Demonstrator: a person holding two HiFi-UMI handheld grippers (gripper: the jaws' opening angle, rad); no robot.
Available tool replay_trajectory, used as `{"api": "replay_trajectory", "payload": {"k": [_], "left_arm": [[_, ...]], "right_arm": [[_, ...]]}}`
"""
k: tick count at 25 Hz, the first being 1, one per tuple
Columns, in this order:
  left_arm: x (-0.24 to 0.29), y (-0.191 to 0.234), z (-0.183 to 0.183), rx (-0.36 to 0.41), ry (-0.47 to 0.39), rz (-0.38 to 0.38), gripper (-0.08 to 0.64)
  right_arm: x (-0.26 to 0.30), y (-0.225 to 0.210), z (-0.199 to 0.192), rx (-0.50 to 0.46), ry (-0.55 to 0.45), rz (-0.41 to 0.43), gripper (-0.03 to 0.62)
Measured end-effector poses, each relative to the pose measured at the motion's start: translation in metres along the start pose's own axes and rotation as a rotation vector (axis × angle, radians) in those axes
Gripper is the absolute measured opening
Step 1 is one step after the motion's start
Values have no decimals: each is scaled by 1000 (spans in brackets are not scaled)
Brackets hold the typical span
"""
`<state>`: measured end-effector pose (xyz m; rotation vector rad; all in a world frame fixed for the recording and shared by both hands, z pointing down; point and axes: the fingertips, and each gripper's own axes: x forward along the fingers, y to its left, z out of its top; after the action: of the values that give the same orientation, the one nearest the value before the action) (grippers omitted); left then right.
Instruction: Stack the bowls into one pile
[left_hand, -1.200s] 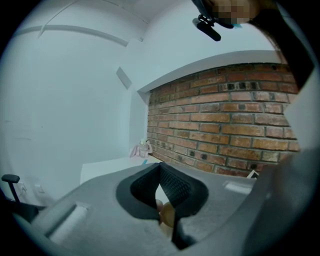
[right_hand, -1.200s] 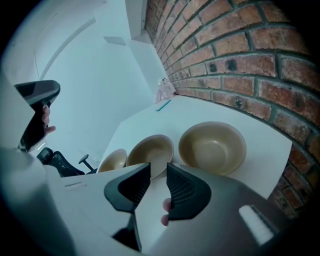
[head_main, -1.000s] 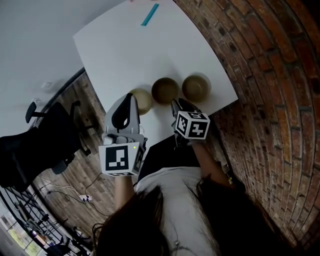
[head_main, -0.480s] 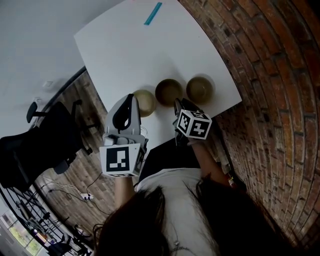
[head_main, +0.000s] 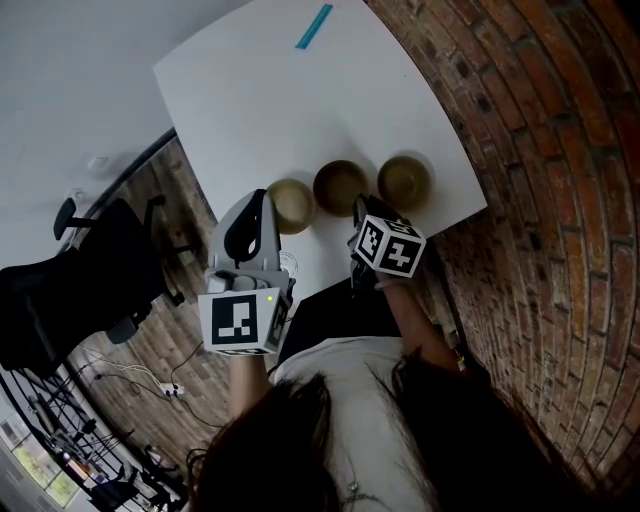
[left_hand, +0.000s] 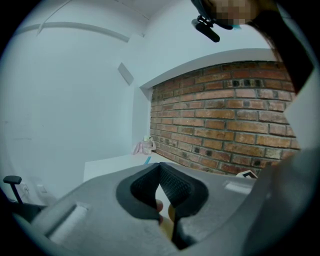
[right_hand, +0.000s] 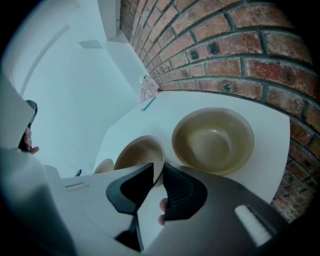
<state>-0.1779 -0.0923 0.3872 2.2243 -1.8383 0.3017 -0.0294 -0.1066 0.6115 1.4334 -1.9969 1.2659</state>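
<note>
Three tan bowls stand in a row near the front edge of the white table (head_main: 270, 100): a left bowl (head_main: 290, 205), a middle bowl (head_main: 338, 185) and a right bowl (head_main: 403, 181). My right gripper (head_main: 357, 206) is at the middle bowl's near rim. In the right gripper view its jaws (right_hand: 158, 167) are closing, one inside and one outside the rim of the middle bowl (right_hand: 137, 154), with a thin gap left. The right bowl (right_hand: 212, 140) sits empty beside it. My left gripper (head_main: 262, 196) hovers at the left bowl's near side, its jaws (left_hand: 160, 167) shut with nothing in them.
A teal strip (head_main: 314, 27) lies at the table's far edge. A brick wall (head_main: 540, 150) runs along the right side. A dark office chair (head_main: 90, 290) stands on the wooden floor to the left. The person's body fills the bottom of the head view.
The right gripper's cube has rolled slightly at the middle bowl's rim. The left gripper has stayed in place. The bowls have not moved on the table.
</note>
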Motion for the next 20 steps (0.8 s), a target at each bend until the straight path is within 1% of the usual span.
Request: {"api": "replay_trajectory", "payload": {"k": [5, 10, 17, 20], "left_arm": [[1, 0, 3, -28, -14, 9, 0], [-1, 2, -2, 9, 4, 5, 0], [-2, -2, 5, -17, -24, 16, 0], [-3, -4, 4, -7, -21, 14, 0]], "right_arm": [[0, -2, 1, -7, 4, -17, 38], [-1, -4, 3, -9, 2, -24, 28], [-4, -6, 6, -5, 1, -21, 18], [-6, -6, 6, -8, 5, -14, 17]]}}
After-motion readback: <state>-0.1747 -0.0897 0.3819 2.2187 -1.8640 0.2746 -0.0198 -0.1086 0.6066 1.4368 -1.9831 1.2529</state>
